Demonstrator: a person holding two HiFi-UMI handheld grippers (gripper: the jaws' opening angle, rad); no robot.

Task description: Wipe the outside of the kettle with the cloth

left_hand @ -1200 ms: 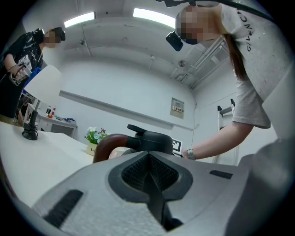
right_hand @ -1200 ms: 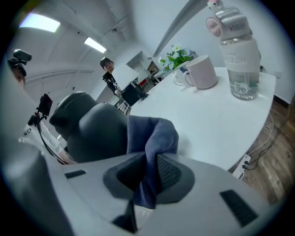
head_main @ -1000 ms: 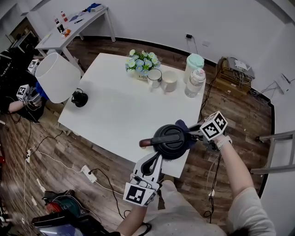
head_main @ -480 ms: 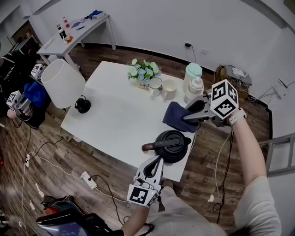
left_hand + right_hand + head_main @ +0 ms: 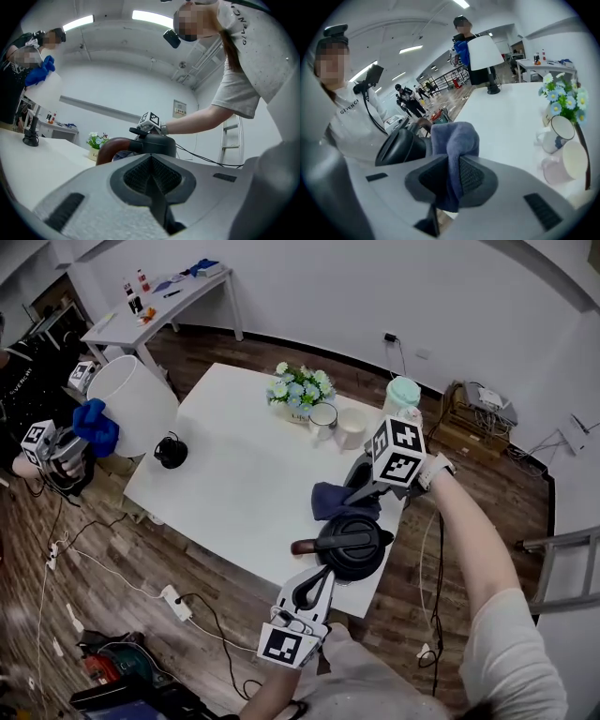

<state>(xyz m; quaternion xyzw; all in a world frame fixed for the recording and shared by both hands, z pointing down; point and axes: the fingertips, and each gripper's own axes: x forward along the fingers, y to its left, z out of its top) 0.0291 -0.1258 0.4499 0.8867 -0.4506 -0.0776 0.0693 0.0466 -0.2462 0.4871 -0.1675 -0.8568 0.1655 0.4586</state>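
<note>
A black kettle [image 5: 354,547] with a brown handle [image 5: 306,546] stands at the near right corner of the white table [image 5: 244,465]. My right gripper [image 5: 352,495] is shut on a dark blue cloth [image 5: 336,502], which rests against the kettle's far upper side. In the right gripper view the cloth [image 5: 456,138] bulges out past the jaws, with the kettle [image 5: 400,148] just to its left. My left gripper [image 5: 322,571] is shut with nothing in it, and its tips sit at the kettle's near side. The left gripper view shows the kettle [image 5: 151,145] close beyond the jaws.
At the table's far side stand a flower pot [image 5: 300,392], a mug [image 5: 324,419], a cup [image 5: 352,428] and a mint-lidded jar [image 5: 401,396]. A white lamp [image 5: 131,405] stands on the left. A person with a blue cloth [image 5: 96,427] stands beyond. Cables and a power strip [image 5: 171,595] lie on the floor.
My right gripper went up from the kettle's right side with the cloth, then came down and left onto the kettle's far side. The kettle and left gripper stayed put.
</note>
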